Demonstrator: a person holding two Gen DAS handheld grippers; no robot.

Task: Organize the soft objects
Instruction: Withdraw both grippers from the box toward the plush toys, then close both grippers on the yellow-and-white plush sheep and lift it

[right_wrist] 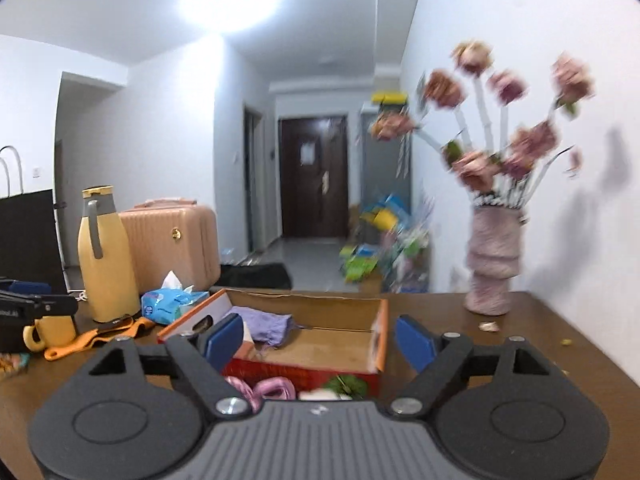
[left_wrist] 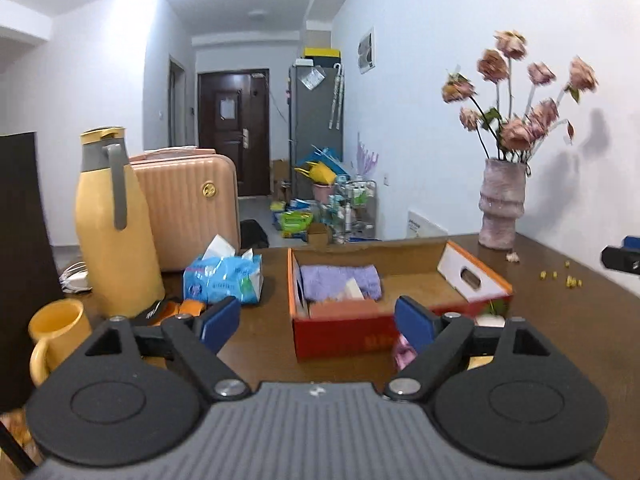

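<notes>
Both grippers spread wide, empty, near the red box (left_wrist: 344, 332) on the table (left_wrist: 560, 320).
Left gripper (left_wrist: 318, 322), right gripper (right_wrist: 320, 340); purple cloth (left_wrist: 340, 282) lies in box's far-left end, maybe atop something pale.

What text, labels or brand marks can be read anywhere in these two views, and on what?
None can be read.
Blue tissue pack: printing, too blurred.
Red box front: orange characters, too blurred and partly hidden.
Black item by the yellow jug: white script, too small.
Suitcase: gold round emblem, no legible letters.
</notes>
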